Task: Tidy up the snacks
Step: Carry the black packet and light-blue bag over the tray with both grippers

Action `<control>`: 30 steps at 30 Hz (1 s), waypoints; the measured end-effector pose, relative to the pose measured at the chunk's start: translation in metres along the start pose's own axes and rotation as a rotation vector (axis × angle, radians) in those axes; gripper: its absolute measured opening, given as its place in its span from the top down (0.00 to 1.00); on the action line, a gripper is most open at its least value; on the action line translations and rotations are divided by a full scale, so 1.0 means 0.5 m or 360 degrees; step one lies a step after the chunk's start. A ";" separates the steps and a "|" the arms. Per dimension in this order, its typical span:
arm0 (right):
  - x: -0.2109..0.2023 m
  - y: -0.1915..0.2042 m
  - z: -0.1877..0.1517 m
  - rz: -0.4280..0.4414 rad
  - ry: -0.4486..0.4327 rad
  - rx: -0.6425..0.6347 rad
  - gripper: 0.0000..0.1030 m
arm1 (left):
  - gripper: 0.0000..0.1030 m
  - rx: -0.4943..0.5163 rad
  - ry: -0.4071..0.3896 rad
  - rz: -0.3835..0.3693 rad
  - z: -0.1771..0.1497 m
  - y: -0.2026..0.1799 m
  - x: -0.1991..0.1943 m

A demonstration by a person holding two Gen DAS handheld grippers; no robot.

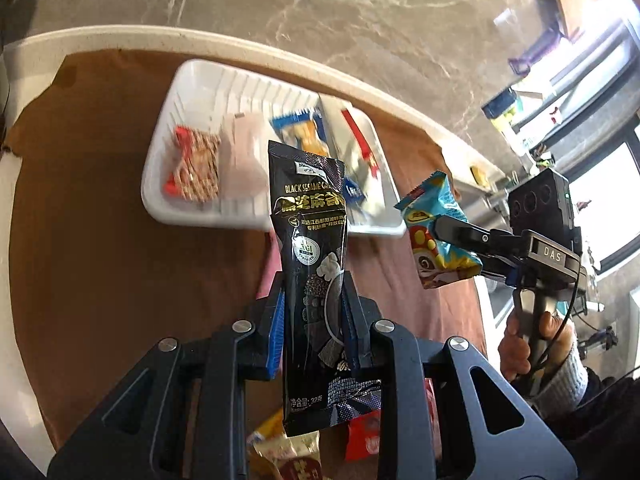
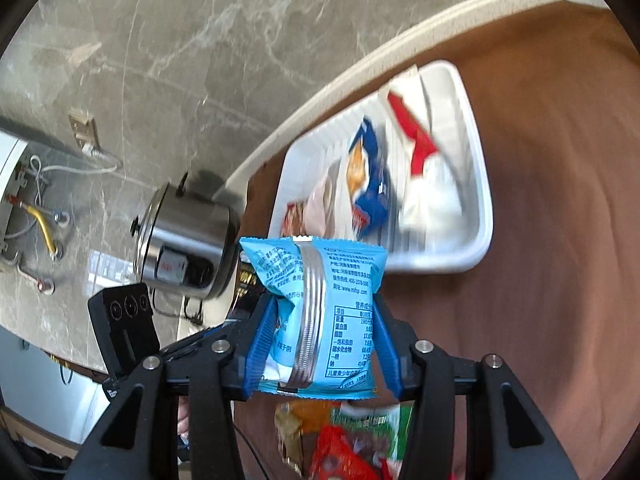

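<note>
From the left wrist, the left gripper (image 1: 314,312) pinches a black sesame packet (image 1: 310,264) upright between its blue pads, lifted short of the white tray (image 1: 188,92). This looks like the carry step; next comes reaching over the tray and letting go.

From the right wrist, the right gripper (image 2: 320,344) squeezes a blue snack pouch (image 2: 320,312) by both sides, just short of the same tray's near rim.
</note>
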State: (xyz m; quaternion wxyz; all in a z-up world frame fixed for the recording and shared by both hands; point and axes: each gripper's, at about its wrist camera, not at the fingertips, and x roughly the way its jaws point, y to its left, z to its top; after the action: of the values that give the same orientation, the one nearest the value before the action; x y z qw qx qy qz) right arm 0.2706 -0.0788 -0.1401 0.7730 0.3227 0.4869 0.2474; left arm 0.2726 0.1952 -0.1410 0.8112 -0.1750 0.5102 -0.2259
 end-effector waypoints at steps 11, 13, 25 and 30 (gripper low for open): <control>0.041 0.002 0.097 -0.0098 -0.0083 -0.0037 0.51 | 0.79 -0.0022 -0.0024 0.0019 0.114 0.033 0.050; 0.055 0.004 0.114 -0.0134 -0.0088 -0.0061 0.51 | 0.79 -0.0024 -0.0020 0.0024 0.130 0.038 0.071; 0.121 0.005 0.166 -0.0322 -0.0078 -0.0195 0.51 | 0.77 0.0033 0.0023 0.0130 0.203 0.050 0.170; 0.138 0.025 0.169 -0.0437 -0.0080 -0.0326 0.49 | 0.71 0.0103 0.0037 0.0237 0.212 0.038 0.197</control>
State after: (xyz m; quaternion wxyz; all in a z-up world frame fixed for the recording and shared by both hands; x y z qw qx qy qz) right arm 0.3749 -0.0440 -0.1450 0.8404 0.1787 0.4792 0.1796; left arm 0.4094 0.1631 -0.1805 0.8249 -0.1075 0.5237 -0.1833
